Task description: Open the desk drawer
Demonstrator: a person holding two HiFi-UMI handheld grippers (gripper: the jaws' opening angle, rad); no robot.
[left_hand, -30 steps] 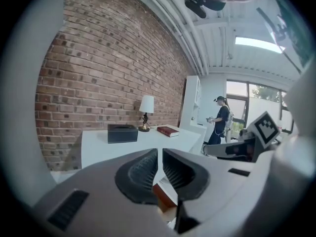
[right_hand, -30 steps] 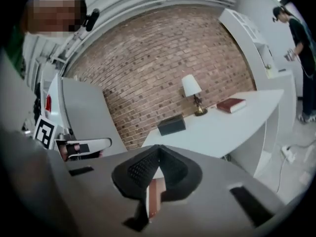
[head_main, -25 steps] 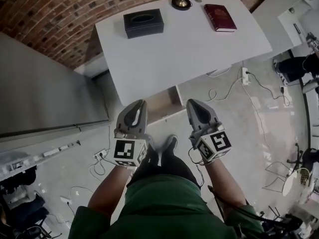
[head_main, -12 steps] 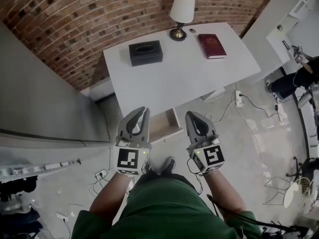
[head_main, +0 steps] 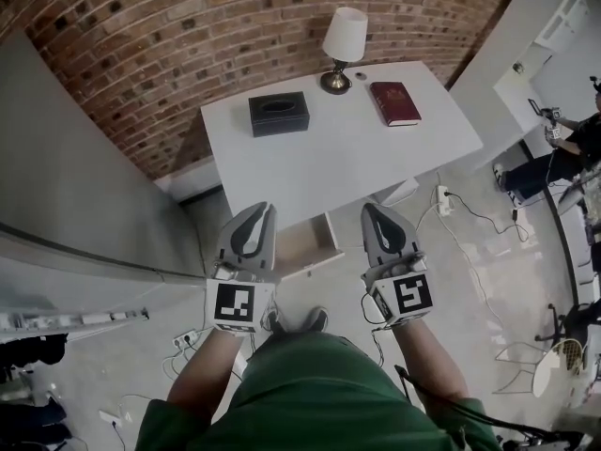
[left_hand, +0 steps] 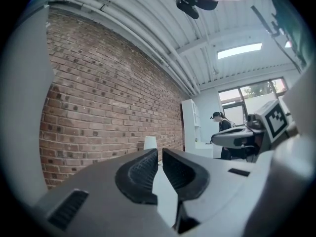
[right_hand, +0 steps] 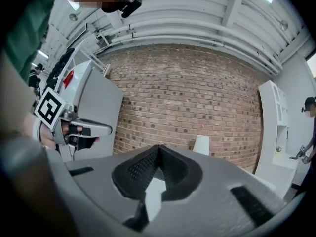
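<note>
Left gripper [left_hand: 160, 152] jaws nearly together, a thin slit between them, gripping nothing. Right gripper [right_hand: 158, 147] jaws meet at the tips, empty. Between both grippers, the wood-lined desk drawer [head_main: 302, 242] protrudes from under the white desk [head_main: 338, 158].

No words, numbers or brand names could be read anywhere. The marker cube [head_main: 235, 305] on the left hand-held gripper [head_main: 266, 210] and the marker cube [head_main: 406, 295] on the right hand-held gripper [head_main: 374, 210] each bore only a black-and-white square pattern, not letters or figures. The red book [head_main: 394, 102] near the far right corner of the worktop [head_main: 347, 158] and the black box [head_main: 279, 114] towards its far left corner were too small to show any print.
</note>
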